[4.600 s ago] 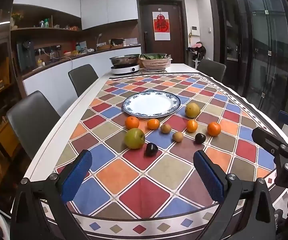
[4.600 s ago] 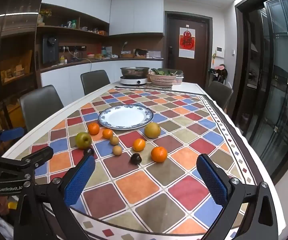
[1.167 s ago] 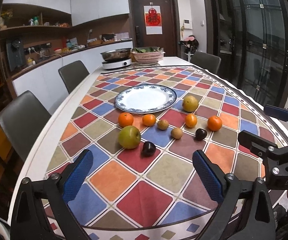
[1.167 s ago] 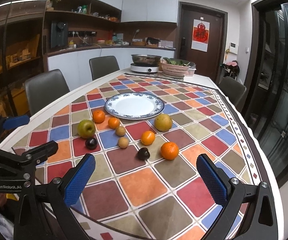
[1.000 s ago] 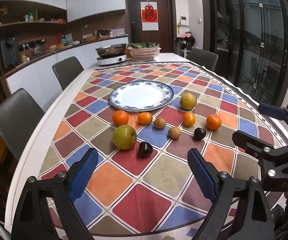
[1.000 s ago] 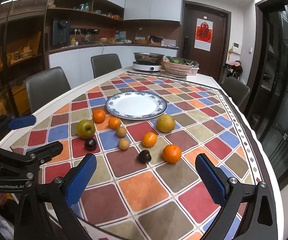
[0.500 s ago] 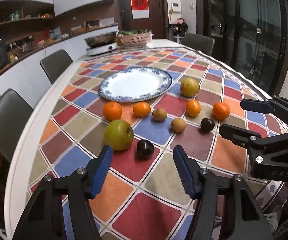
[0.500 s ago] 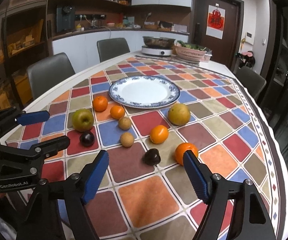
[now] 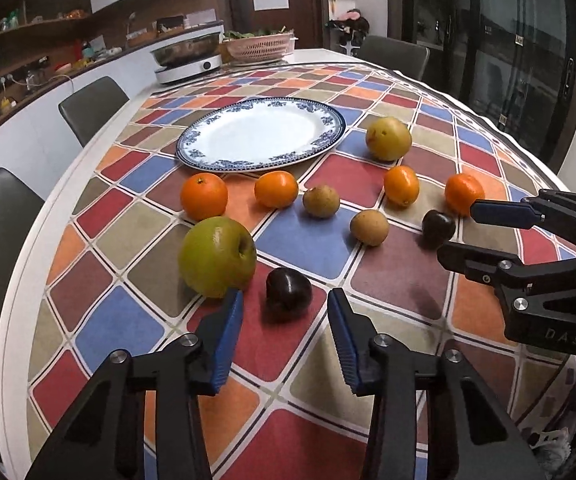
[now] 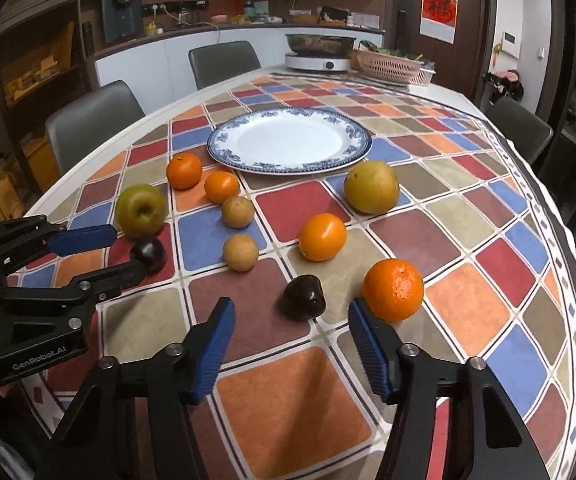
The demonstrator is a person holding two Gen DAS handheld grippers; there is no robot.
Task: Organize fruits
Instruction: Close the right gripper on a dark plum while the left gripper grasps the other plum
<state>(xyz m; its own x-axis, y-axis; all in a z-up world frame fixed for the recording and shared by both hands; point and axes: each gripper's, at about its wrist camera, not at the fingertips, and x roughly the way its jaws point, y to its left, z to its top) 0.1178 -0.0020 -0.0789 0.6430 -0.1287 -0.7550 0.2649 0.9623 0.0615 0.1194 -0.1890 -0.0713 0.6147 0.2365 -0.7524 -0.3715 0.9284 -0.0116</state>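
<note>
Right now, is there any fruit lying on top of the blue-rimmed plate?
No. The blue-rimmed plate is bare white across its whole surface in both views. All the fruit, such as the green apple, lies on the checkered tablecloth. What is under the plate is hidden.

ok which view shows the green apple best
The left wrist view: the green apple sits close and large, stem dimple visible, beside the left tongs. In the right wrist view it is smaller, farther off, at the left, behind those tongs.
</note>
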